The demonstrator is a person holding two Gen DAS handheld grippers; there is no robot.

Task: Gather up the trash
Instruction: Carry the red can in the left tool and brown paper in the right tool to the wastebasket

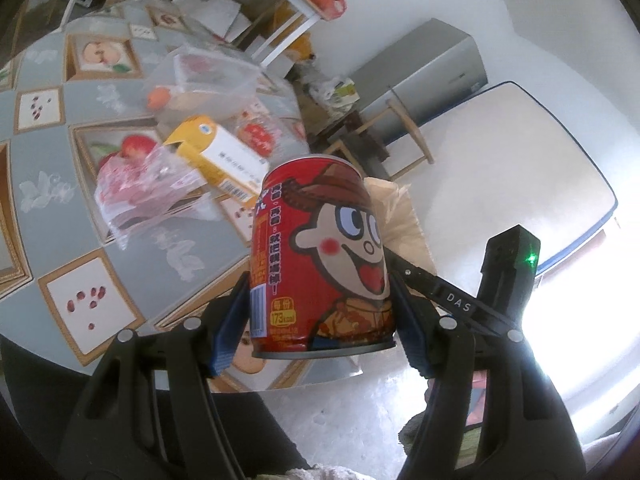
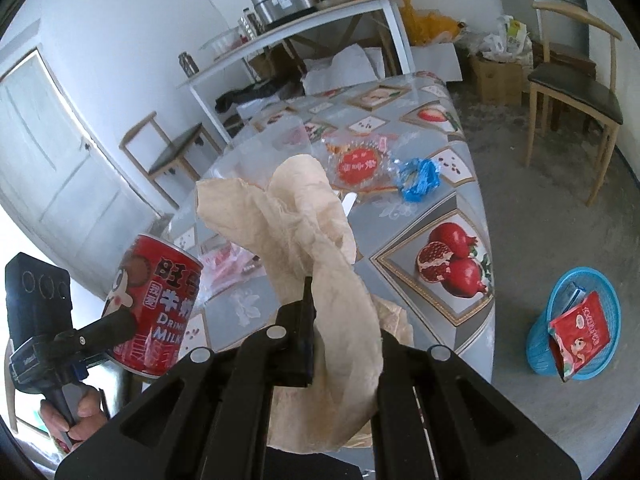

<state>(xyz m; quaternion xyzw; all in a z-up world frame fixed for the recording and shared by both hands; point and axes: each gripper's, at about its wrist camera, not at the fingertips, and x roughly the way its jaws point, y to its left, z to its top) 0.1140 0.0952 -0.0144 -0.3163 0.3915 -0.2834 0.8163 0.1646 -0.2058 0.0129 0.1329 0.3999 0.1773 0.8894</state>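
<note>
A red drink can [image 1: 320, 256] with a cartoon face stands upright between the blue pads of my left gripper [image 1: 318, 284], which is shut on it above the table's edge. The same can [image 2: 156, 304] shows at the lower left of the right wrist view, with a hand [image 2: 76, 420] on the handle below. My right gripper [image 2: 340, 304] is shut on a crumpled cream tissue [image 2: 320, 232] that stands up and drapes over its right finger, hiding it. A blue basket [image 2: 540, 356] on the floor to the right holds a red snack packet [image 2: 580, 336].
On the fruit-patterned tablecloth [image 2: 460, 216] lie a blue wrapper [image 2: 420, 176], a clear tray with a red label [image 2: 358, 166], a yellow box [image 1: 218, 156], a crumpled plastic bag [image 1: 140, 188] and a clear tub [image 1: 208, 80]. Wooden chairs [image 2: 572, 80] and a white side table [image 2: 304, 28] stand around.
</note>
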